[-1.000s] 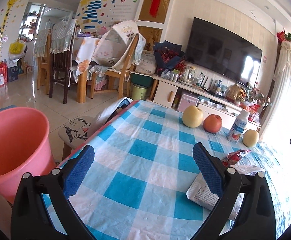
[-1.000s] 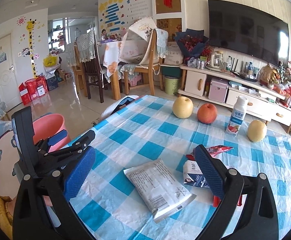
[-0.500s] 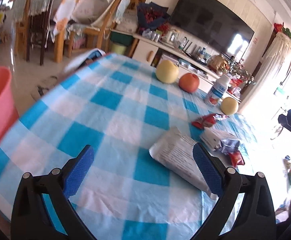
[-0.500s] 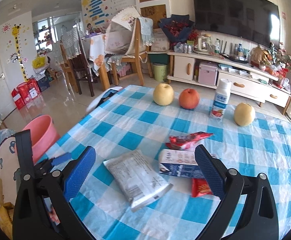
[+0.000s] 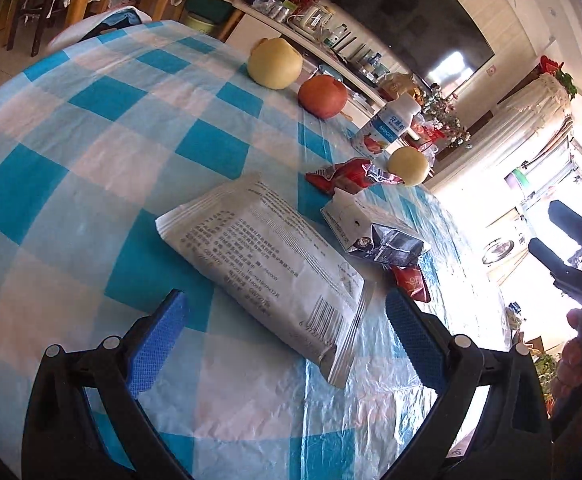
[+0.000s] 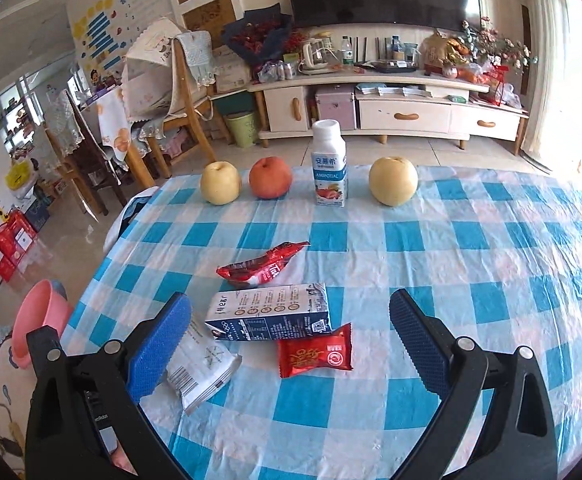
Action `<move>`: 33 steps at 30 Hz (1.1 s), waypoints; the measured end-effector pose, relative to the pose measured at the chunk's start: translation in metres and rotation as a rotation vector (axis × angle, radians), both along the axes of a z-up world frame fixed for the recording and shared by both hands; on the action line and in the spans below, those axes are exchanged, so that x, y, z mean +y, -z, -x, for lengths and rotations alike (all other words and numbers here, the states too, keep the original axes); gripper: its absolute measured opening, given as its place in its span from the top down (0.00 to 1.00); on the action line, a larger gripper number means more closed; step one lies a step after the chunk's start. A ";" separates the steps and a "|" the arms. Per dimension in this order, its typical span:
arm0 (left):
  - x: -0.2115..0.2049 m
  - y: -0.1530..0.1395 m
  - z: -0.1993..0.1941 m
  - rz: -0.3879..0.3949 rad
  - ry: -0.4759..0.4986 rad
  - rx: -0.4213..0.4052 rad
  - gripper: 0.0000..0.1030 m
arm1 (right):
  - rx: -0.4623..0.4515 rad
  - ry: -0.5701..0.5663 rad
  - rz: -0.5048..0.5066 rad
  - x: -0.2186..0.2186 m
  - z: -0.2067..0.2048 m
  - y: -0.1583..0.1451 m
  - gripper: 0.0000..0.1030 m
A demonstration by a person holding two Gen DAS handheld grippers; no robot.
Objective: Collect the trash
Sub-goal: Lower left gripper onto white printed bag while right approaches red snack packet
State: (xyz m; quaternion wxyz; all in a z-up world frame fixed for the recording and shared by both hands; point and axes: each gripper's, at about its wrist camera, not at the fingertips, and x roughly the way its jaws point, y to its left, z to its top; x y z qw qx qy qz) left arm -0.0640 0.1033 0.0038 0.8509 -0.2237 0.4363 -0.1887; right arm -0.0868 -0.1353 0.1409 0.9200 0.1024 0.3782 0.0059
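A white printed packet (image 5: 267, 260) lies on the blue checked tablecloth (image 5: 91, 128), just ahead of my open, empty left gripper (image 5: 287, 336). Behind it lie a flattened milk carton (image 5: 371, 228), a crumpled red wrapper (image 5: 351, 176) and a small red sachet (image 5: 411, 282). In the right wrist view my right gripper (image 6: 291, 340) is open and empty above the carton (image 6: 269, 312) and the red sachet (image 6: 315, 350). The red wrapper (image 6: 261, 268) lies beyond, the white packet (image 6: 201, 364) at the left finger. A pink bin (image 6: 37, 320) stands on the floor at the left.
Two yellow pears (image 6: 219, 182) (image 6: 393, 180), a red apple (image 6: 270, 178) and a white drink bottle (image 6: 329, 164) stand in a row at the table's far edge. Chairs (image 6: 187, 92) and a TV cabinet (image 6: 391, 108) stand beyond. The right gripper shows at the right edge of the left wrist view (image 5: 575, 256).
My left gripper has swung right from the pink bin and moved in close over the white packet. My right gripper has shifted right and closer, now over the carton and red sachet.
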 end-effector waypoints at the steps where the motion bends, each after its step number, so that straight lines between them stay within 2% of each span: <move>1: -0.006 0.000 -0.003 -0.017 0.006 -0.009 0.04 | 0.006 0.004 -0.009 -0.003 0.001 0.001 0.05; 3: -0.013 -0.001 -0.009 -0.031 0.019 -0.010 0.04 | 0.015 0.008 -0.025 -0.010 0.002 0.002 0.05; 9: -0.050 -0.001 -0.033 -0.185 0.074 -0.056 0.04 | 0.036 0.030 -0.052 -0.022 0.003 0.004 0.05; 17: -0.098 0.004 -0.044 -0.487 0.198 -0.090 0.04 | 0.078 0.046 -0.072 -0.032 -0.001 0.010 0.05; 24: -0.096 0.005 -0.037 -0.512 0.162 -0.089 0.05 | 0.169 0.012 -0.036 -0.023 -0.011 0.034 0.05; 29: -0.098 0.003 -0.032 -0.518 0.143 -0.104 0.15 | 0.224 0.003 -0.025 -0.017 -0.016 0.056 0.05; 33: -0.092 0.001 -0.031 -0.492 0.126 -0.107 0.22 | 0.251 -0.007 -0.043 -0.011 -0.021 0.069 0.05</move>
